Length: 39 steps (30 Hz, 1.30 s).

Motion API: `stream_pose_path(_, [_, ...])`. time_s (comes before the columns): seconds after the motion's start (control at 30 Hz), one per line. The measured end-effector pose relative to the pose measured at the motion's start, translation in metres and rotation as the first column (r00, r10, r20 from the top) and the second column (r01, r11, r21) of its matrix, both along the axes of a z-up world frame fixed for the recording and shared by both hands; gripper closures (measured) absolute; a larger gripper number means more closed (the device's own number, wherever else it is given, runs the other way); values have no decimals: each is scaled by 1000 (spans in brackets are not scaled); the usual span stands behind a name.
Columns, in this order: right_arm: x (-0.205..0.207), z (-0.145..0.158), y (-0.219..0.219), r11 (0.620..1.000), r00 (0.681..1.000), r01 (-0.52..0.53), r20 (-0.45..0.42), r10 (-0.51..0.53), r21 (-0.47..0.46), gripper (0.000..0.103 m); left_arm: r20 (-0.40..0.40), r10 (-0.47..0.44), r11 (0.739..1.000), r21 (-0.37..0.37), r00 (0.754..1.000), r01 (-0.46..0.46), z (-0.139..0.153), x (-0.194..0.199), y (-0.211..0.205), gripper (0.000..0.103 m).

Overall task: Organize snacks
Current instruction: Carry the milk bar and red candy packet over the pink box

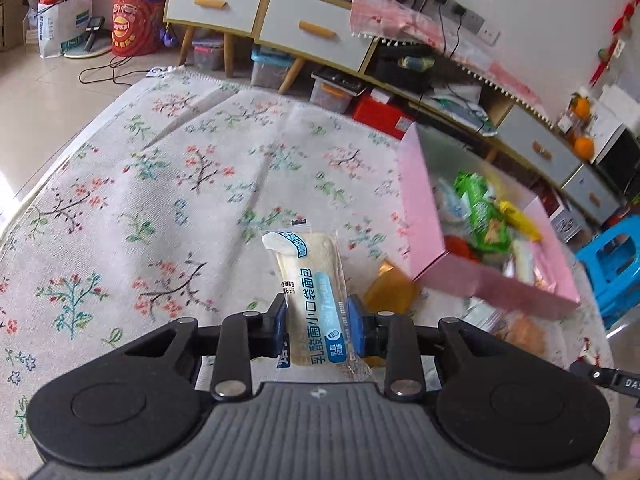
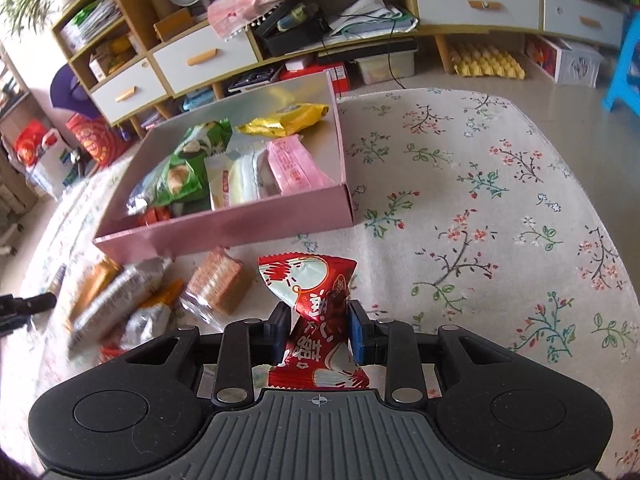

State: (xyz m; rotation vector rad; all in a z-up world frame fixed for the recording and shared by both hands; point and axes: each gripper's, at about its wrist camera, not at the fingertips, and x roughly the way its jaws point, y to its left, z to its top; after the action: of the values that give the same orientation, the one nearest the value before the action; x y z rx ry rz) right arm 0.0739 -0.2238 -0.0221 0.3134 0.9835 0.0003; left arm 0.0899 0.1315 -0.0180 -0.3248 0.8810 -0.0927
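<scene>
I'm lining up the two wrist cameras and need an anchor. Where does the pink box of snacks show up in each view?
Left wrist view: the pink box sits at the right, beyond and right of the bread packet held in the left gripper.
Right wrist view: the pink box is upper left of centre, beyond the red candy held in the right gripper.
Shared landmark: the green snack packet inside the box.

Bright daylight, fisheye-curved edges, blurred lower corners
</scene>
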Motion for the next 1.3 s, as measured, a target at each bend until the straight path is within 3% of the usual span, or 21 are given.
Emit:
stream_pose_path(0.57, [40, 28, 3, 984, 994, 82, 56, -92, 158, 75, 88, -44, 996, -77, 995, 51, 23, 28, -80, 75])
stream_pose_path(0.77, [56, 31, -7, 971, 989, 112, 67, -129, 213, 75, 106, -108, 994, 12, 988, 107, 23, 47, -111, 75])
stream_pose_path(1.17, [82, 17, -17, 968, 983, 90, 136, -124, 234, 74, 160, -89, 996, 23, 983, 87, 6, 64, -125, 75])
stream_pose_path(1.3, [89, 14, -19, 969, 981, 74, 156, -113, 236, 74, 185, -102, 994, 67, 977, 91, 4, 65, -133, 75])
